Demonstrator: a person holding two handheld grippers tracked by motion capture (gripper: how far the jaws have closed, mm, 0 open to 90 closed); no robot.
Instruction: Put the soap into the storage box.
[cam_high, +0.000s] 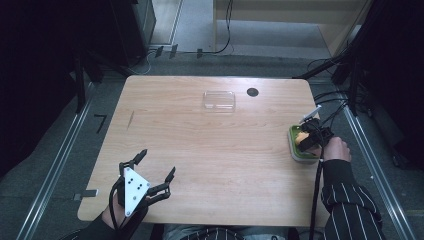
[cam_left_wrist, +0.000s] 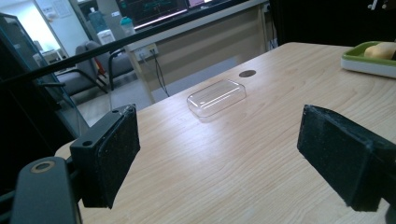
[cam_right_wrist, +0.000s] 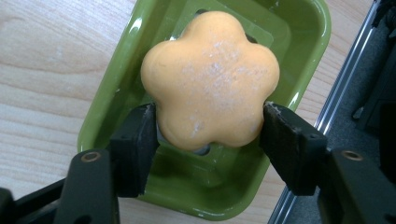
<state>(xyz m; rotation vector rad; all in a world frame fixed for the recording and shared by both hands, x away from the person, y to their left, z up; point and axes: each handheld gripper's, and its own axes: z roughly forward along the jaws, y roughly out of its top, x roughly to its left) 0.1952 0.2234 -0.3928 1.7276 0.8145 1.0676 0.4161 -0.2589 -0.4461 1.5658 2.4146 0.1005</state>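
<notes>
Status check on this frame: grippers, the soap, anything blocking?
Right gripper clamped on flower-shaped soap, over green dish. Left gripper open, idle at near edge. Clear lid lies apart; nothing blocking.

High view: fixed overhead, facing forward and down, whole table (cam_high: 215, 150) visible. Left gripper view: low, near tabletop, facing across toward clear lid (cam_left_wrist: 216, 97) and green dish (cam_left_wrist: 369, 63), both also in high view. Right gripper view: close, facing down into same dish

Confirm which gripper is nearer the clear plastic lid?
Left. The left gripper hovers at the near-left table edge, aimed at the clear plastic lid; the right gripper sits in the green soap dish, closed on the flower-shaped soap.
</notes>
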